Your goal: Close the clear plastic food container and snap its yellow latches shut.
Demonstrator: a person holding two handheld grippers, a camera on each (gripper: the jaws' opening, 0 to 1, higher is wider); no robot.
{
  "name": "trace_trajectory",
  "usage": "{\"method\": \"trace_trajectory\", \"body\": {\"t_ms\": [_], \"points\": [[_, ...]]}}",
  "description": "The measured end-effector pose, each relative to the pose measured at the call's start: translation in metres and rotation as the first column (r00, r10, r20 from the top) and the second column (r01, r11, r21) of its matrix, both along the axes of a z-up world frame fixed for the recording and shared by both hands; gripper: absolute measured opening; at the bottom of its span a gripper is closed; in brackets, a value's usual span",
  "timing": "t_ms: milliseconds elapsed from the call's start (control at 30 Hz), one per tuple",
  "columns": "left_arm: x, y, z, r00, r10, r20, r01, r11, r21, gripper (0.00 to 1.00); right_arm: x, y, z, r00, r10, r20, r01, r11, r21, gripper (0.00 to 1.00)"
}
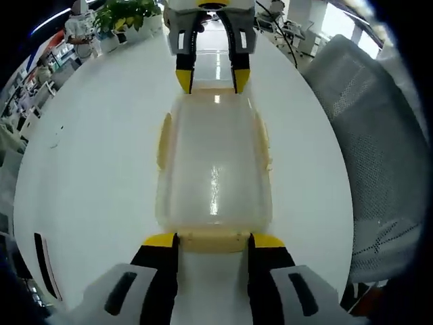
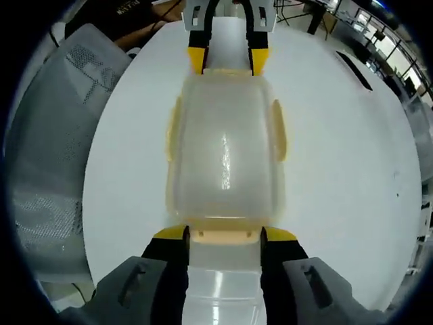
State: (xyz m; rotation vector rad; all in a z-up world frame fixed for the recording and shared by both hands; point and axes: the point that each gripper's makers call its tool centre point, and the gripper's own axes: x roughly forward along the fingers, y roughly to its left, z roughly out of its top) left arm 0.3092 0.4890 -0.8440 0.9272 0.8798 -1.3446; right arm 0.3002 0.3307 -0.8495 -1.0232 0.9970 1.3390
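A: Where is the clear plastic food container [image 1: 215, 169]?

B: It rests near the middle of the round white tabletop [image 1: 88, 162], lid on. Its long axis runs straight between the two tongs, one at each short end.

A: And the left tongs [image 1: 214, 241]?

B: Spread open, jaws either side of the yellow end latch [image 1: 214, 240] nearest them, tips at the container's corners.

A: The right tongs [image 2: 224, 234]?

B: Likewise open, straddling the opposite end latch [image 2: 224, 235]. Each tool is equally near its own end. The side latches [image 2: 278, 130] look flat against the walls; whether they are snapped, I cannot tell.
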Motion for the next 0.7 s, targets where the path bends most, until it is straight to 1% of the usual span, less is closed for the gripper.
{"method": "trace_trajectory", "body": {"t_ms": [200, 300, 533, 700], "points": [[0.0000, 0.0005, -0.0001, 1.000, 0.007, -0.010, -0.007, 1.000, 0.004, 0.34, 0.0012, 0.0001, 0.0002, 1.000, -0.002, 0.000, 0.002, 1.000, -0.016, 0.37], [0.0001, 0.0010, 0.0002, 1.000, 0.005, -0.016, -0.005, 1.000, -0.007, 0.34, 0.0011, -0.0002, 0.0004, 1.000, -0.007, 0.000, 0.007, 1.000, -0.020, 0.37], [0.0001, 0.0005, 0.0002, 1.000, 0.012, -0.015, -0.012, 1.000, 0.020, 0.33, 0.0019, -0.0007, 0.0006, 1.000, -0.015, 0.001, 0.015, 0.999, -0.032, 0.36], [0.0012, 0.0009, 0.0001, 1.000, 0.010, -0.018, -0.010, 1.000, 0.018, 0.33, 0.0020, -0.0009, 0.0008, 1.000, -0.013, 0.002, 0.013, 0.999, -0.035, 0.36]]}}
